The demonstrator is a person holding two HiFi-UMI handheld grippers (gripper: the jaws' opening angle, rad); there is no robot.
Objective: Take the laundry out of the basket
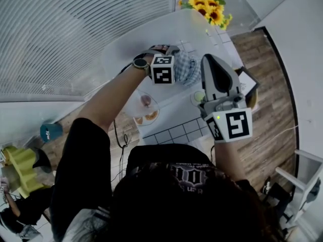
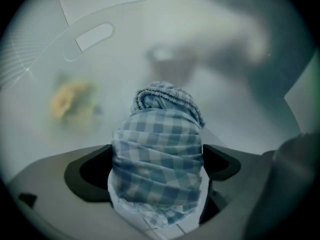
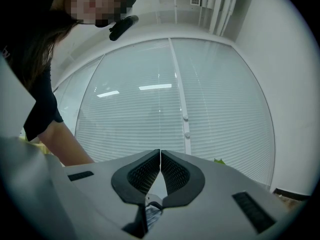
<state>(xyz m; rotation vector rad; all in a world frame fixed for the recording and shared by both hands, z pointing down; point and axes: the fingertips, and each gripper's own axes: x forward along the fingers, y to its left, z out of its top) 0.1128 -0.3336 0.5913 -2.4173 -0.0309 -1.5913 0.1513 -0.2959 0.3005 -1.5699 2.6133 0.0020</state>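
Note:
A blue-and-white checked cloth lies bundled inside the translucent white laundry basket, whose handle slot shows at the upper left of the left gripper view. My left gripper points steeply down into the basket. Its jaws stand wide apart, one on each side of the bundle, and I see no squeeze on the cloth. In the head view the cloth shows beside the left gripper's marker cube, within the basket. My right gripper is held level above the table, shut and empty, facing the window blinds.
The basket stands on a white tiled table. A vase of sunflowers is at the far end. A plate with food and a small cup sit near me. Window blinds fill the wall ahead.

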